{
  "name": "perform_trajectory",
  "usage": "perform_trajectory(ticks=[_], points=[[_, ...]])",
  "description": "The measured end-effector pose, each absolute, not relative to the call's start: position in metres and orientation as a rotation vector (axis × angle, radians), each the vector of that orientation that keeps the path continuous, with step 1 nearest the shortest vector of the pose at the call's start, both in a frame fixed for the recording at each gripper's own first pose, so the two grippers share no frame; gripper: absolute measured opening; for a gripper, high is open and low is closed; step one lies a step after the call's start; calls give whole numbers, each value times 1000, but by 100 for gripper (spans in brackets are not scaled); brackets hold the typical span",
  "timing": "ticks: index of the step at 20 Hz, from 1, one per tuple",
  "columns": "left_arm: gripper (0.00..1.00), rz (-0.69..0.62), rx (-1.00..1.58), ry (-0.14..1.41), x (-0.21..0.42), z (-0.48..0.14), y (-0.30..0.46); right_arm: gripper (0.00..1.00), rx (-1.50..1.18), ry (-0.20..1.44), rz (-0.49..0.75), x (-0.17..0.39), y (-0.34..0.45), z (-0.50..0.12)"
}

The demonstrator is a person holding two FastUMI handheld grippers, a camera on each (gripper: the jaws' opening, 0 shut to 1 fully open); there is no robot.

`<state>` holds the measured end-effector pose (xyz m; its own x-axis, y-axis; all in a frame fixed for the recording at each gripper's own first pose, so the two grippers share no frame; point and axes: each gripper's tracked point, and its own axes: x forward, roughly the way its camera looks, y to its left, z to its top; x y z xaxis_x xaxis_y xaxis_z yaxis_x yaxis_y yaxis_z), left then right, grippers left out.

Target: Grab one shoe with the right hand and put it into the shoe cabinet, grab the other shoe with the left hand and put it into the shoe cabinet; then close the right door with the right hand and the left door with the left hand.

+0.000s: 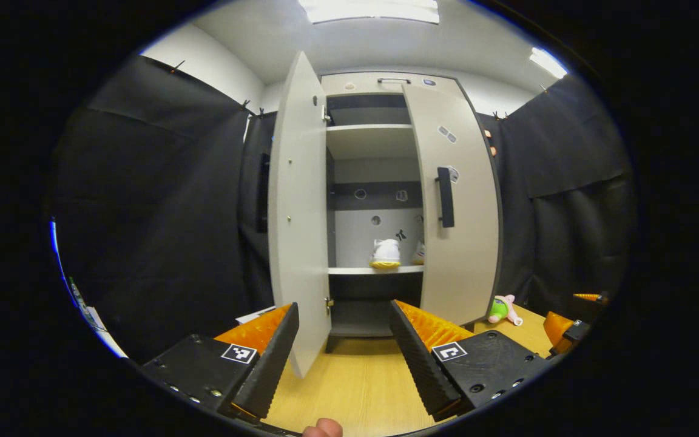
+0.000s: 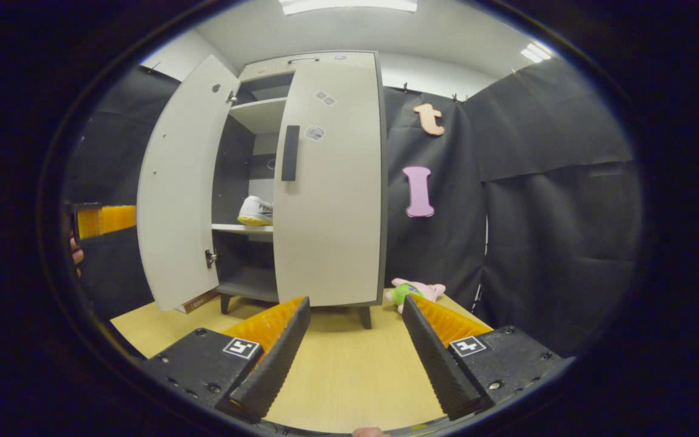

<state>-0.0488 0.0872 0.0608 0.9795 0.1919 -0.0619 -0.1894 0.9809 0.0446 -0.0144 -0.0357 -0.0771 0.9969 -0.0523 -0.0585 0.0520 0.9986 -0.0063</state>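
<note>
Both shoes sit on the middle shelf [image 1: 376, 270] of the shoe cabinet [image 1: 380, 82]: 1 shoe [image 1: 385, 253] stands in plain sight, the other shoe [image 1: 418, 251] peeks out beside the right door [image 1: 460, 206]. That door looks nearly shut; the left door [image 1: 298, 206] stands wide. Left tongs [image 1: 343, 352] and right tongs [image 2: 355, 352] are apart and empty. Closing the left door remains.
</note>
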Motion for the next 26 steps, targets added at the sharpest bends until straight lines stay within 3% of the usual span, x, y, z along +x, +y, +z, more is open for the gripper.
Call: perform_trajectory(ticks=[5, 7, 8, 10, 17, 26], points=[[90, 306, 57, -5, -30, 118, 168, 100, -2, 63, -43, -14, -32, -78], [91, 332, 48, -33, -19, 139, 193, 94, 0, 63, -45, -13, -32, -77], [93, 351, 51, -43, -14, 149, 207, 99, 1, 64, -45, -13, -33, -78], [95, 388, 50, -62, -3, 164, 235, 99, -1, 65, -48, -14, -33, -78], [95, 411, 5, -10, 50, 166, 291, 99, -5, 70, -75, -13, -43, -79], [94, 378, 10, 22, 81, 151, 297, 99, -5, 91, -104, -4, -52, -85]])
